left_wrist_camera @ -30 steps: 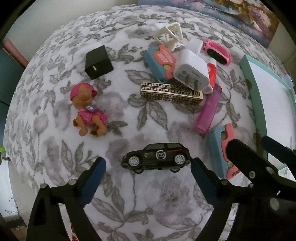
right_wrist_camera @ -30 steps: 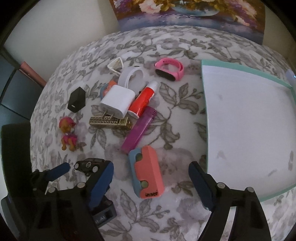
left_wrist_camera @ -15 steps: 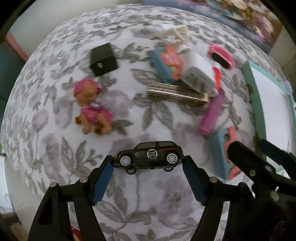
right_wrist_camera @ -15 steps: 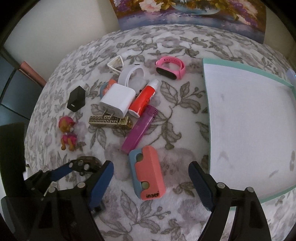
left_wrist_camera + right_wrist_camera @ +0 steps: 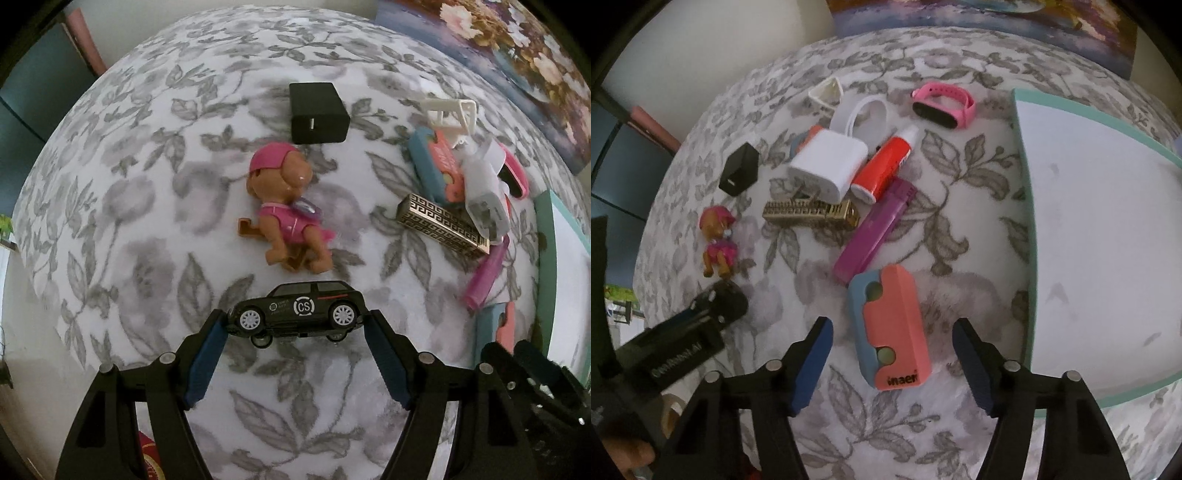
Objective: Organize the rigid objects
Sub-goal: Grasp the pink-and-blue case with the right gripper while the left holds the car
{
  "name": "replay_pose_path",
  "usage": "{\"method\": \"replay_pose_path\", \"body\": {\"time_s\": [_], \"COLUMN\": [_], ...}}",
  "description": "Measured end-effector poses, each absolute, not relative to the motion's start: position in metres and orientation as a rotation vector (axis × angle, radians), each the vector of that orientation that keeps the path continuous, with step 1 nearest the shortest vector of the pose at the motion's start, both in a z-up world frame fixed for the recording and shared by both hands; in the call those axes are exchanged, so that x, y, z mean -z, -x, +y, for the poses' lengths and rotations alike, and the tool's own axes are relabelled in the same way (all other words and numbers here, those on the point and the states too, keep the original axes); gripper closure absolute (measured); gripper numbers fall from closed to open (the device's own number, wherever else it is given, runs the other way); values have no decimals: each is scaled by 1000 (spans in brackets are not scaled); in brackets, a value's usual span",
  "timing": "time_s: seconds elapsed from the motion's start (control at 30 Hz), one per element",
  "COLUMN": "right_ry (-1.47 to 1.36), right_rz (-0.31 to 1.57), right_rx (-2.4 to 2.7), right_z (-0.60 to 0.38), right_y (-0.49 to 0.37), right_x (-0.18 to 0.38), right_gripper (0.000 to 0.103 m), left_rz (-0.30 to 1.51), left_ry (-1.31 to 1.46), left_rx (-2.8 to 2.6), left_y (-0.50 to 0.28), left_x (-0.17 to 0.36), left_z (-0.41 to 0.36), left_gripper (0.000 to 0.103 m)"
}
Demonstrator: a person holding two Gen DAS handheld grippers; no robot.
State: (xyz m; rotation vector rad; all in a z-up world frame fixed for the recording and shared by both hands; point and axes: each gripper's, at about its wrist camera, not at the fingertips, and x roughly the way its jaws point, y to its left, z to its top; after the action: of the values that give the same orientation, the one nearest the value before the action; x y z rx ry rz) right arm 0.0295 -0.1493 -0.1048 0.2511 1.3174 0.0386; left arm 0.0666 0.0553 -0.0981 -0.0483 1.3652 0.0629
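Note:
My left gripper [image 5: 295, 325] is shut on a black toy car [image 5: 299, 308], its blue pads pressing on the car's front and rear. The car sits side-on just in front of a pink pup figure [image 5: 288, 206]. In the right wrist view the same car [image 5: 729, 301] shows blurred at the left. My right gripper [image 5: 892, 332] points down over a pink and blue case [image 5: 897, 302]. Its jaws are closing with the case between them, and the pads stand apart from the case's sides. A white tray with a teal rim [image 5: 1023, 221] lies to the right.
On the floral cloth lie a black charger [image 5: 317, 112], a gold patterned bar [image 5: 812, 214], a white adapter [image 5: 827, 166], a red tube [image 5: 882, 170], a purple lighter [image 5: 875, 229], a pink wristband [image 5: 942, 105] and a white clip [image 5: 827, 92]. A painting leans at the back.
The left jaws came in from wide apart and gripped the car, which now sits closer to the pup figure. The right jaws have narrowed around the pink case.

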Motion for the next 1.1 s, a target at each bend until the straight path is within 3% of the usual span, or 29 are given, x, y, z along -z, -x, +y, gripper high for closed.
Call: {"method": "replay_pose_path", "body": {"time_s": [0.43, 0.9, 1.07, 1.1], "right_ry": [0, -5, -17, -21], "right_rz": [1326, 1301, 1302, 1296], "right_rx": [24, 14, 22, 21], "right_z": [-109, -105, -111, -111], "right_y": [-27, -24, -25, -25], "right_x": [120, 122, 119, 118], "right_gripper": [41, 42, 49, 54], "left_rz": [1371, 1370, 1368, 1367], "left_ry": [23, -9, -22, -27], "left_rx": [-63, -74, -80, -82], "left_y": [-66, -66, -66, -66], "left_x": [110, 108, 108, 108], "left_z": [60, 58, 55, 54], "left_gripper": [26, 26, 26, 26]}}
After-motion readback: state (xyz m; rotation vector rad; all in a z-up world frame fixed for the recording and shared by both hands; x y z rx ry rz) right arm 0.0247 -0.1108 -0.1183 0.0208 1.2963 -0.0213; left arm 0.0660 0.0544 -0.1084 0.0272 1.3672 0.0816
